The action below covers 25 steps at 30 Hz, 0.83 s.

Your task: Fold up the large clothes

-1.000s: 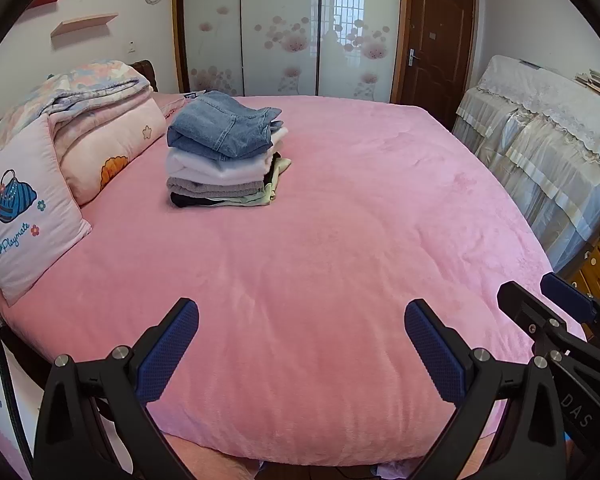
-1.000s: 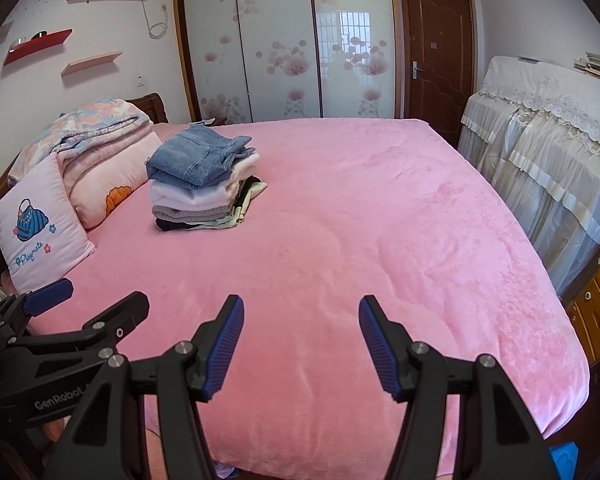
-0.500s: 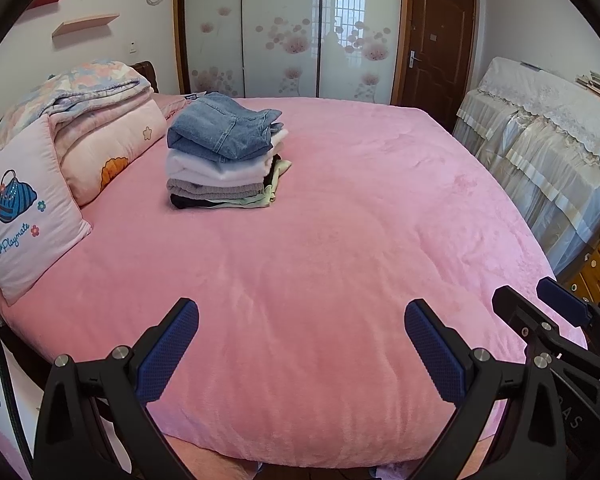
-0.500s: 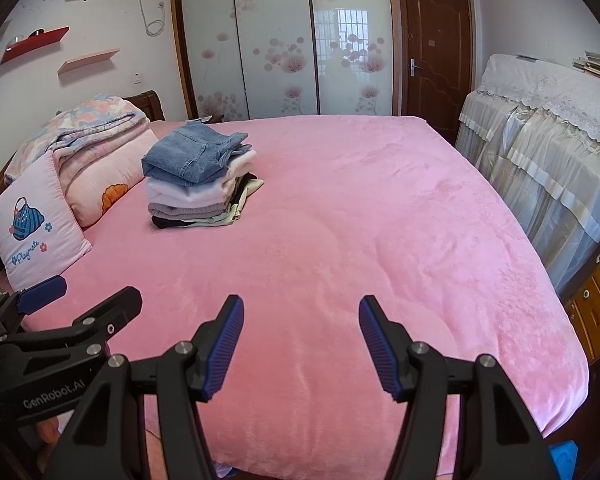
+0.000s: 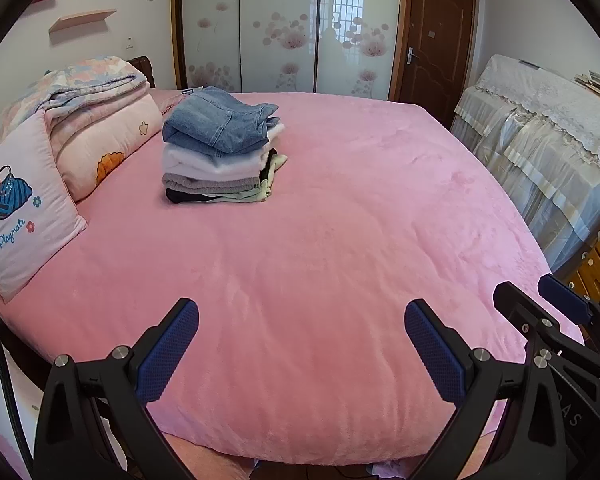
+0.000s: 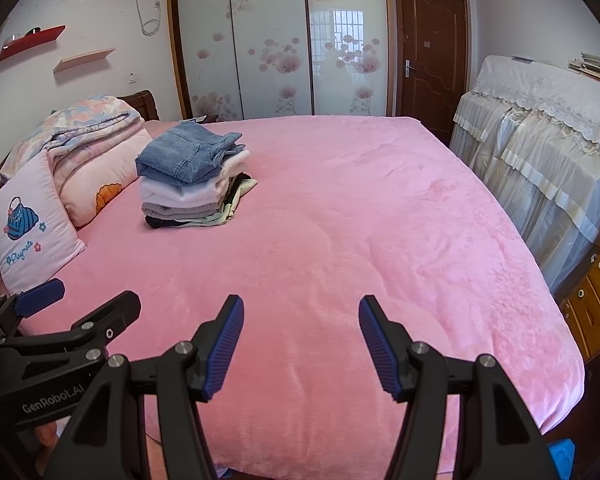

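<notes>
A stack of folded clothes (image 5: 220, 152), blue jeans on top of white, grey and dark pieces, sits on the pink bed (image 5: 320, 260) at the far left; it also shows in the right wrist view (image 6: 192, 178). My left gripper (image 5: 300, 350) is open and empty above the bed's near edge. My right gripper (image 6: 300, 346) is open and empty, also above the near edge. Each gripper shows at the side of the other's view. No unfolded garment is in view.
Pillows (image 5: 24, 216) and a folded quilt (image 5: 84, 92) lie along the bed's left side. Furniture under a lace cover (image 5: 548, 128) stands to the right, with wooden drawers (image 6: 596, 292) below it. A wardrobe (image 5: 284, 28) and a door (image 5: 436, 40) are behind.
Both grippers have drifted slightly; the view shifted a little, and both stay open and empty.
</notes>
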Motion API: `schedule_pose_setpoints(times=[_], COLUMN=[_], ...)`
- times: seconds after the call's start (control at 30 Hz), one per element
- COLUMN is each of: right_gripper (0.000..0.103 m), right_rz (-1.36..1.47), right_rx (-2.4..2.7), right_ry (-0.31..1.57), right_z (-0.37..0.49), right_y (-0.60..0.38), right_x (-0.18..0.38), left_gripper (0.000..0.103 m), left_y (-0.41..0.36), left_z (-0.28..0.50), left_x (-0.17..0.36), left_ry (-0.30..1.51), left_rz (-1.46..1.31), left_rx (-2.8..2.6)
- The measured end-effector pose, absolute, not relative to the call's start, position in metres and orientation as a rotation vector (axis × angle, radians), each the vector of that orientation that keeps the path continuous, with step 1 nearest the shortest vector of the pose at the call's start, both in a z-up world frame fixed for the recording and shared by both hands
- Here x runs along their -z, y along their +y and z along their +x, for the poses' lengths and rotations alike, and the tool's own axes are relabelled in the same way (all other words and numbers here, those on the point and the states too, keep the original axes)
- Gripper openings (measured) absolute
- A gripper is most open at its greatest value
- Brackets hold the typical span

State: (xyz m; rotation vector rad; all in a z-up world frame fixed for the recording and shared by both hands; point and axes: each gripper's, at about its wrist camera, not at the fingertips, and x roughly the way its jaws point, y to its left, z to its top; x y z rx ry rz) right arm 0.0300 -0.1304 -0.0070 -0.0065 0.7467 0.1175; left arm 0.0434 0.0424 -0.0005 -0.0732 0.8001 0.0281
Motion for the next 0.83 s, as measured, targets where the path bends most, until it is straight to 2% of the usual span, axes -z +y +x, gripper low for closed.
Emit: schedule_pose_setpoints(times=[0.83], right_gripper=[0.06], right_rz=[-0.011], right_rx=[-0.097], right_ry=[0.759], right_z=[0.0316], right_y=[-0.1278], right_x=[0.0121], left_gripper=[0.102], left_y=[0.0439], left_z=[0.048], left_x=[0.011], left_ry=[0.822], left_rz=[-0.068], left_rx=[-0.021])
